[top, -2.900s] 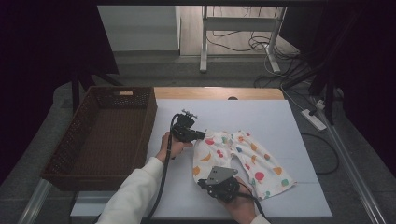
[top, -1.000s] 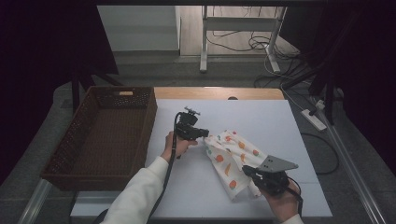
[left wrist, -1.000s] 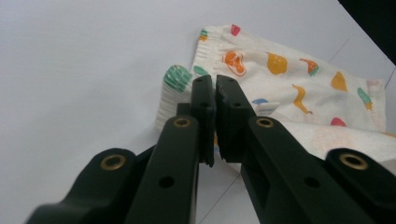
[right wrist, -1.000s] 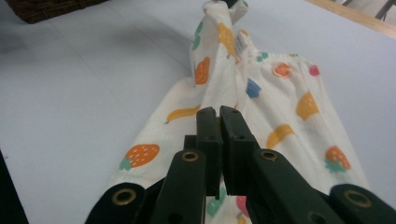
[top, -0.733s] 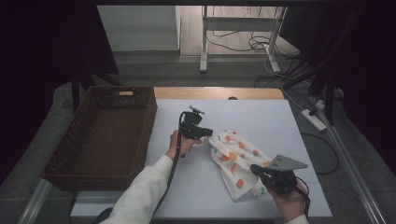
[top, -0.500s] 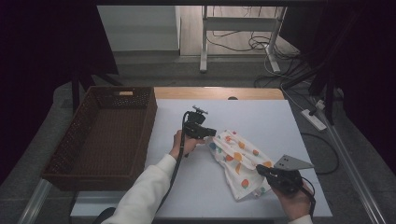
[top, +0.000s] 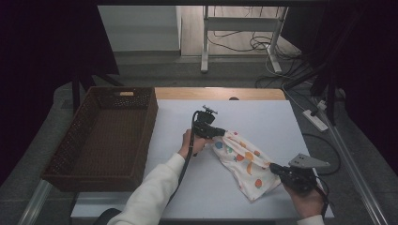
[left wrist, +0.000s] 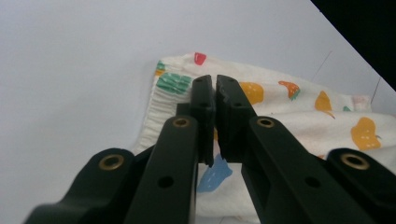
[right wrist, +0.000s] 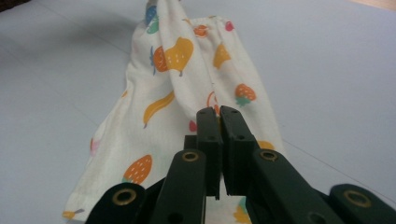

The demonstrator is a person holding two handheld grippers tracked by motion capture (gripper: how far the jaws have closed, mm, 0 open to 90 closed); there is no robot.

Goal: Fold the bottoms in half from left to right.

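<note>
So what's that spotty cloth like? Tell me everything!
The cloth is thin and cream-white, printed with little fruits: strawberries, bananas, pears, plus green and blue shapes. One end has a gathered, stretchy-looking band. It lies pulled long and slanted on the white table, with soft folds down its length. The left gripper is pinched shut on the banded end, and the right gripper is pinched shut on the other end.

Each hand carries a black two-jaw gripper, the left gripper with a black cable along the white sleeve, the right gripper with a grey three-cornered plate on top, and brass-coloured rivets mark the jaw arms.
</note>
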